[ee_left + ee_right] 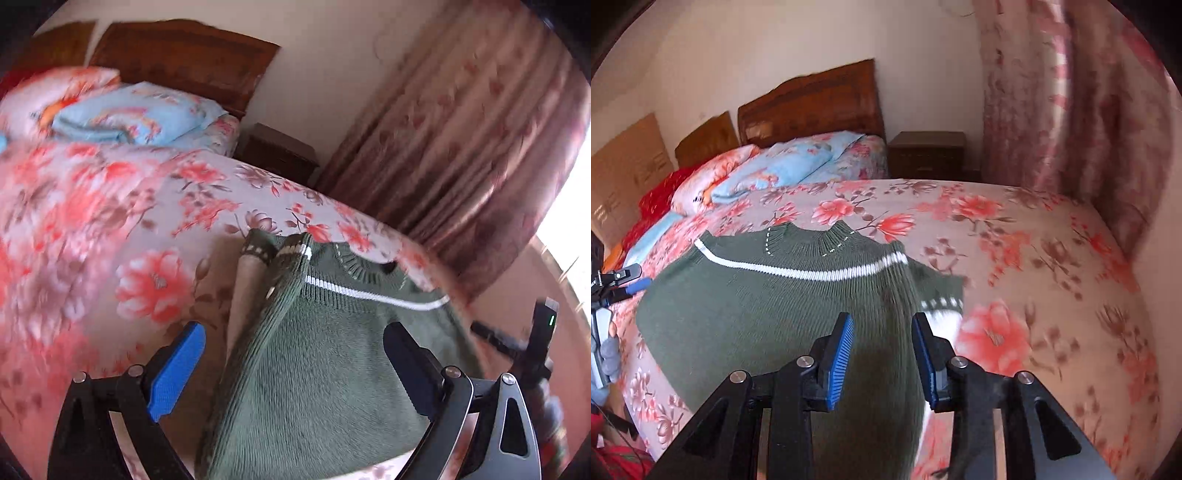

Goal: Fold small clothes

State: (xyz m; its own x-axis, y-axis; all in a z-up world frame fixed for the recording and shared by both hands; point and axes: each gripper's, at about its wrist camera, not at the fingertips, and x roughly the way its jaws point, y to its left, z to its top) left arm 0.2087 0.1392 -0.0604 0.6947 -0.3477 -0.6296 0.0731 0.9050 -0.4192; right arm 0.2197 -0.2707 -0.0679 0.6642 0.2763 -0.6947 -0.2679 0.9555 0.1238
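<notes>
Green sweater (768, 306) spread flat on the flowered bed (1034, 258), collar toward the headboard (812, 107), ready for folding. Sleeves already tucked along both sides, narrowing the body. Left gripper (295, 343) above the sweater's left half, jaws spread wide, gripping nothing. Right gripper (882, 332) over the right edge, jaws partly apart, pads clear of the knit.

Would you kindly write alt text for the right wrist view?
A green sweater with a white stripe lies flat on a floral bedspread, collar toward the headboard. The right gripper hovers over its edge, jaws apart. The left gripper shows at the left edge.
</notes>
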